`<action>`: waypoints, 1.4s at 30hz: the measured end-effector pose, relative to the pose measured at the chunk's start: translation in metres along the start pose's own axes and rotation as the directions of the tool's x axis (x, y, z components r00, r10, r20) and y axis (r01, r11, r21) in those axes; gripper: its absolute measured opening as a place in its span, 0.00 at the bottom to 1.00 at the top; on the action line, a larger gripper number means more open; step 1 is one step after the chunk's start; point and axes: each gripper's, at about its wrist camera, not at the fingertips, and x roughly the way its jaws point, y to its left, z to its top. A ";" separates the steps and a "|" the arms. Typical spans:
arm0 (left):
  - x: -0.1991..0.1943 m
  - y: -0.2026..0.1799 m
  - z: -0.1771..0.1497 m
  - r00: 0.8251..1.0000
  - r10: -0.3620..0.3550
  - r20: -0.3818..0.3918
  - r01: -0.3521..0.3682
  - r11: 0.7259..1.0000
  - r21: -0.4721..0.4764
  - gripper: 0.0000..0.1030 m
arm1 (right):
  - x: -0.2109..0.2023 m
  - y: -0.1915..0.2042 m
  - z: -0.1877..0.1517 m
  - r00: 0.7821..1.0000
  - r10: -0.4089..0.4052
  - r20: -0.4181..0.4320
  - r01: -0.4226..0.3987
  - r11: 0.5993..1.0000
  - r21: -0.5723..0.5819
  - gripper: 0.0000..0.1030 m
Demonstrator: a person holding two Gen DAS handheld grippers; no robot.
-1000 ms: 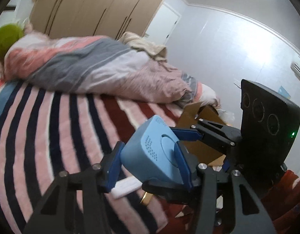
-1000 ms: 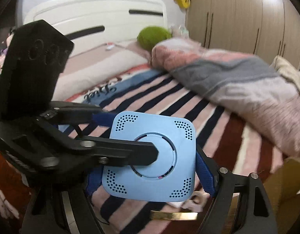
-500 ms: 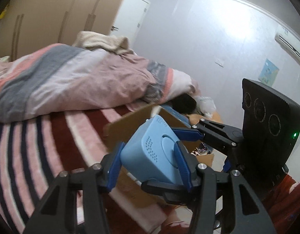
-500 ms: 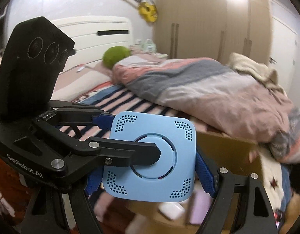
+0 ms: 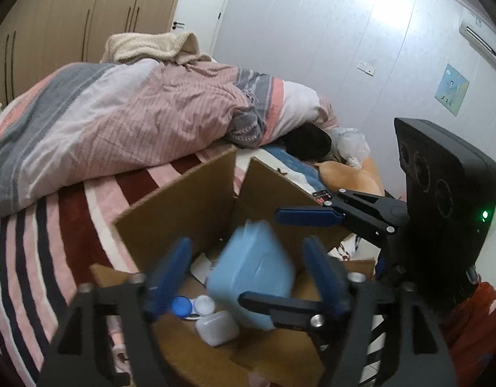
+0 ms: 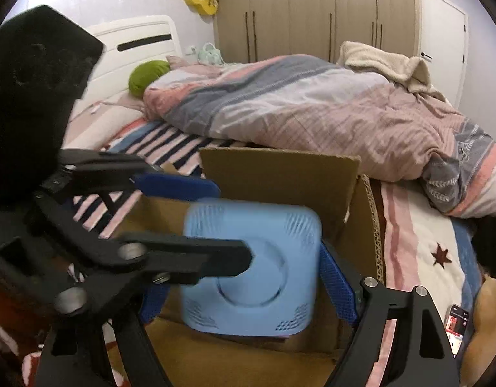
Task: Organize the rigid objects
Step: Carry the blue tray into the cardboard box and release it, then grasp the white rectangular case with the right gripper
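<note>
A light-blue square device (image 5: 252,277) hangs blurred over an open cardboard box (image 5: 183,206); it also shows in the right wrist view (image 6: 251,271), over the box (image 6: 280,174). My left gripper (image 5: 244,277) is open, its blue pads apart from the device. My right gripper (image 6: 248,280) is open too, and its pads (image 6: 338,287) stand clear of the device. In the left wrist view the right gripper's fingers (image 5: 306,217) cross in front. A white case (image 5: 217,327) and a blue lens case (image 5: 183,306) lie in the box.
The box sits on a striped bed (image 5: 28,245) beside a bunched pink and grey duvet (image 5: 119,113). A phone (image 6: 457,325) lies on the bed at right. A wardrobe (image 6: 312,9) and white wall (image 5: 344,48) stand behind.
Both grippers carried the blue device from over the bed to above the box. Both have opened and the device is dropping free, blurred.
</note>
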 end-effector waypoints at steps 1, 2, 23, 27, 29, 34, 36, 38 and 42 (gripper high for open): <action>-0.002 0.001 0.000 1.000 0.010 0.007 -0.010 1.000 0.000 0.76 | 0.000 0.000 0.000 1.000 0.002 0.003 -0.002 1.000 0.003 0.81; -0.005 0.003 -0.001 1.000 0.016 0.012 -0.016 1.000 -0.002 0.76 | 0.000 0.000 0.000 1.000 0.007 0.004 -0.007 1.000 0.004 0.82; -0.175 0.100 -0.097 0.908 0.348 0.233 -0.303 0.930 -0.206 0.80 | 0.004 0.154 0.030 0.962 0.271 0.044 -0.256 0.943 -0.212 0.82; -0.190 0.128 -0.133 0.892 0.395 0.220 -0.339 0.907 -0.251 0.80 | 0.041 0.193 0.028 0.943 0.329 -0.052 -0.332 0.914 -0.233 0.82; -0.194 0.142 -0.150 0.890 0.402 0.214 -0.338 0.898 -0.280 0.80 | 0.065 0.209 0.022 0.939 0.324 -0.118 -0.344 0.906 -0.246 0.82; -0.196 0.168 -0.180 0.894 0.402 0.197 -0.326 0.886 -0.329 0.80 | 0.132 0.219 -0.004 0.913 0.271 -0.304 -0.334 0.925 -0.180 0.82; -0.194 0.175 -0.187 0.897 0.398 0.191 -0.320 0.884 -0.340 0.80 | 0.153 0.212 -0.014 0.906 0.231 -0.354 -0.297 0.944 -0.142 0.82; -0.191 0.182 -0.191 0.900 0.395 0.185 -0.316 0.883 -0.347 0.80 | 0.171 0.202 -0.023 0.899 0.184 -0.398 -0.248 0.962 -0.113 0.82; -0.184 0.190 -0.193 0.907 0.380 0.182 -0.301 0.887 -0.350 0.80 | 0.186 0.183 -0.030 0.873 0.205 -0.442 -0.243 0.969 -0.032 0.82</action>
